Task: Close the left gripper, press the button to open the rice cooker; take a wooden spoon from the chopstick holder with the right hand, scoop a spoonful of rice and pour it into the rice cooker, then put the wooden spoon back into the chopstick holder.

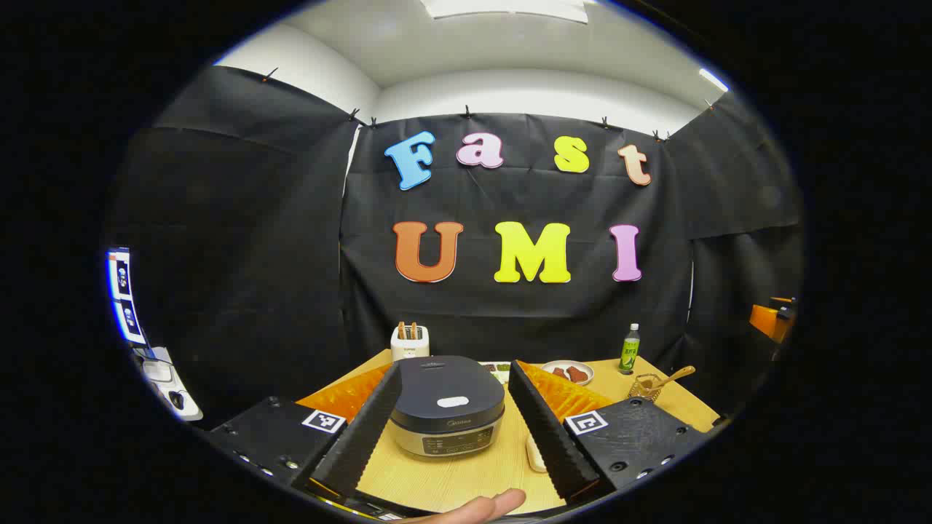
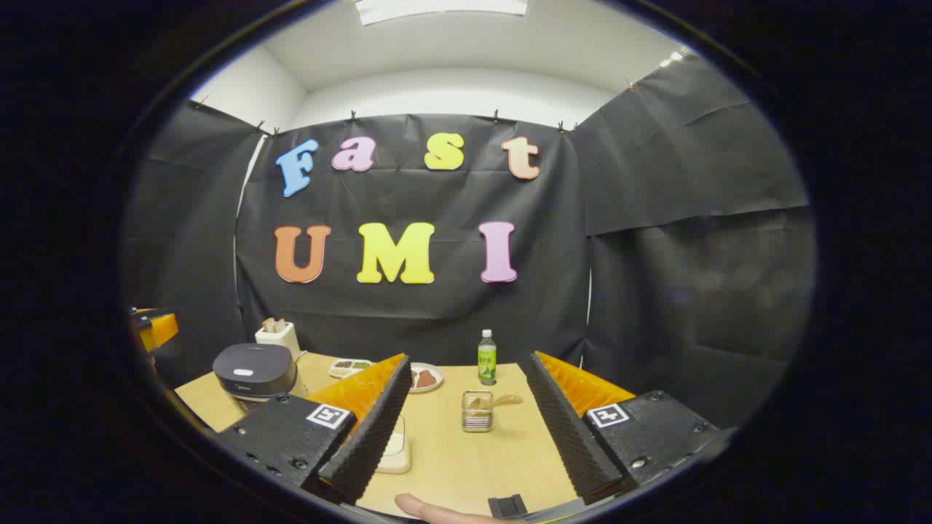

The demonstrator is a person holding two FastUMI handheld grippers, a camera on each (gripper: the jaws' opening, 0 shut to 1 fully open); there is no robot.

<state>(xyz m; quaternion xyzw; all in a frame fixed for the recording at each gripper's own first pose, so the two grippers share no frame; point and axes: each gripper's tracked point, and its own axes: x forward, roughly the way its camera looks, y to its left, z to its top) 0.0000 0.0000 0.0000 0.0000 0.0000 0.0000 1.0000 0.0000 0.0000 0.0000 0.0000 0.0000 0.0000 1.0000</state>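
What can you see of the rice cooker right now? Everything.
The rice cooker is squat and rounded, with a dark matte lid, a pale oval button on top and a silvery front control panel. Its lid is shut. It stands upright on the wooden table, framed between the open left gripper fingers, untouched. A white toaster stands behind it.

The wooden table (image 2: 502, 466) carries rice cooker (image 1: 446, 404), chopstick holder (image 2: 477, 412), bottle (image 2: 486, 357), plate (image 2: 424, 378).
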